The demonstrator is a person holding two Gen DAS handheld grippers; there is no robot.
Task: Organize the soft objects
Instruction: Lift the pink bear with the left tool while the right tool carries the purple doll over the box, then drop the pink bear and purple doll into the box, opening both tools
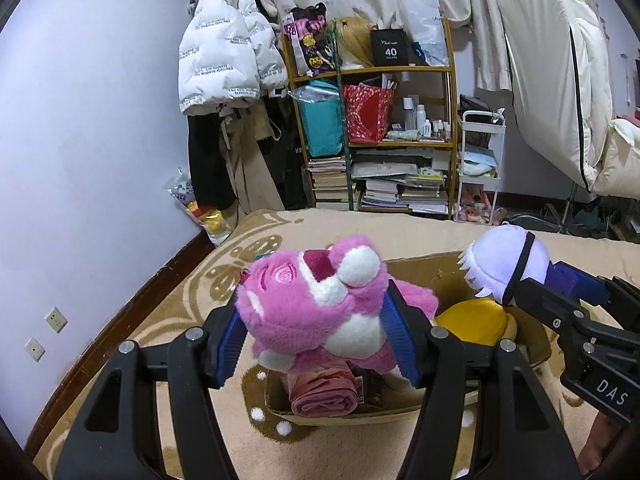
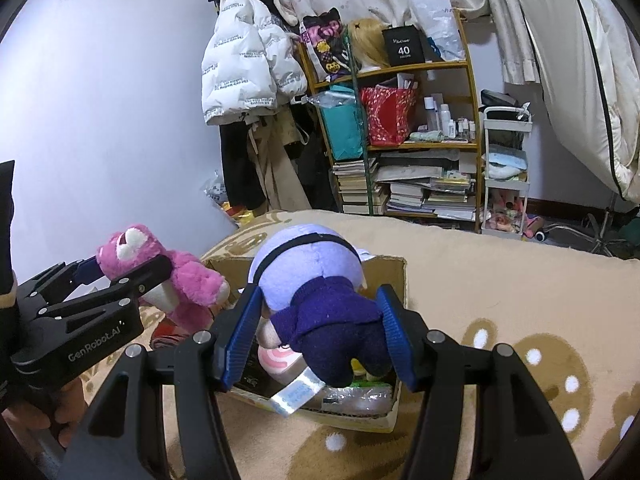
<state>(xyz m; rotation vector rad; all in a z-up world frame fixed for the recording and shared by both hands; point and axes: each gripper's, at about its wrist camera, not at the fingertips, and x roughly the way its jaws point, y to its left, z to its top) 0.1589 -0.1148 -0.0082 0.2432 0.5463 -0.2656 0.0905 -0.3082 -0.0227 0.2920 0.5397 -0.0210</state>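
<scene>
My left gripper [image 1: 316,332] is shut on a pink plush bear [image 1: 320,300], its blue pads pressing both flanks, held over the near left part of an open cardboard box [image 1: 424,268]. My right gripper [image 2: 318,332] is shut on a plush doll [image 2: 320,280] with a pale lilac head and dark purple clothes, hanging over the same box [image 2: 390,276]. From the left wrist, the doll [image 1: 504,264] and right gripper [image 1: 560,300] appear at the right. From the right wrist, the bear [image 2: 160,268] and left gripper [image 2: 116,276] appear at the left. A yellow plush [image 1: 472,320] and a rolled pink cloth [image 1: 324,396] lie inside the box.
The box stands on a beige patterned blanket [image 2: 500,280] covering a bed. Behind it a wooden shelf [image 1: 372,136] holds books, bags and bottles. A white jacket [image 1: 228,44] hangs on the left, a white trolley [image 1: 478,168] stands at the right, and a lilac wall [image 1: 92,120] runs along the left.
</scene>
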